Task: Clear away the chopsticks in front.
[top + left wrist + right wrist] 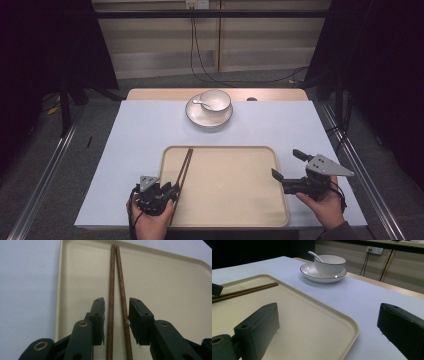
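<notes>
Two brown chopsticks (183, 167) lie side by side along the left part of a beige tray (230, 200). My left gripper (170, 189) is low over their near ends. In the left gripper view the left gripper (116, 301) is open, and its jaws straddle both chopsticks (112, 277) closely, with a small gap still between the sticks. My right gripper (285, 163) is held at the tray's right edge. It is wide open, with nothing between its fingers. In the right gripper view the right gripper (328, 306) spans the tray's rim (352, 326), and the chopsticks (249, 291) lie farther off.
A white bowl (216, 100) with a white spoon (201, 103) in it stands on a white saucer (209, 117) at the back middle of the pale blue tabletop (140, 130). Cables hang down the wall behind the table.
</notes>
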A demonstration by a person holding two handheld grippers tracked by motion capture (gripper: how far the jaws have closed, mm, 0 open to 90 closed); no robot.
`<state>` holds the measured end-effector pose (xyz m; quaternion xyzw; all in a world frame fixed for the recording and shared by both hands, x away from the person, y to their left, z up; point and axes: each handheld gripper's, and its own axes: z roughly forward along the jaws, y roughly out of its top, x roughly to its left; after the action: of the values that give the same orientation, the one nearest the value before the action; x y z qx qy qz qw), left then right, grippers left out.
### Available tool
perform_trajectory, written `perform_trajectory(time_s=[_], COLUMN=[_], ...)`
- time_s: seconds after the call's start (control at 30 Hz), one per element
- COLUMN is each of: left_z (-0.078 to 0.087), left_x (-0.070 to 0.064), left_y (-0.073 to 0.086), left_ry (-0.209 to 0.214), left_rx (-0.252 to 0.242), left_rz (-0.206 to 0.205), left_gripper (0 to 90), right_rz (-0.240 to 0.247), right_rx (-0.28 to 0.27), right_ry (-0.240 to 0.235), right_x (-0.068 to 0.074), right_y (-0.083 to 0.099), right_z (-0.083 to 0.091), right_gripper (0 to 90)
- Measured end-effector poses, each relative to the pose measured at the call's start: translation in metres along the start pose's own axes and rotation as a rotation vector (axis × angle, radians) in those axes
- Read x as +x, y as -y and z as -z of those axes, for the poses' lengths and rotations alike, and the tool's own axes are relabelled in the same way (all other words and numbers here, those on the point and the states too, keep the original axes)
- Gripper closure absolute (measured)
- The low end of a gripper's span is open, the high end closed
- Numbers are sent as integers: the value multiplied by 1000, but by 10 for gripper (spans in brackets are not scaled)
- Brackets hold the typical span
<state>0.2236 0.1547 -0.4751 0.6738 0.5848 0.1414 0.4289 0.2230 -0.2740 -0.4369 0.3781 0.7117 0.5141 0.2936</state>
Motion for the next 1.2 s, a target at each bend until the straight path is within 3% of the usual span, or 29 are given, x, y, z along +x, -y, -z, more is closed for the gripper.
perform_trajectory(time_s=[0.2,0.27,0.57,0.73,1.07,1.1,1.2], left_z=[-1,-1,0,1,8,9,13], left_x=[-1,-1,0,-1,4,3,5], left_y=[-7,-11,-30,-42,-56,-58,-61], left_ry=[17,25,112,168,211,217,229], left_rx=[-55,-69,-170,-220,-285,-303,-311], left_rz=[-42,-61,-122,-166,-212,-202,-240], left_gripper=[472,461,226,163,108,102,80], right_rz=[0,-1,-3,3,4,4,5], right_rx=[-1,-1,-4,-2,0,-1,-4], right_ry=[0,-1,1,-1,-2,-3,-3], right_x=[0,0,-1,-1,-2,-2,-2], right_y=[0,0,0,0,0,0,0], right_z=[0,0,0,1,2,2,2], right_gripper=[37,37,37,37,37,37,37])
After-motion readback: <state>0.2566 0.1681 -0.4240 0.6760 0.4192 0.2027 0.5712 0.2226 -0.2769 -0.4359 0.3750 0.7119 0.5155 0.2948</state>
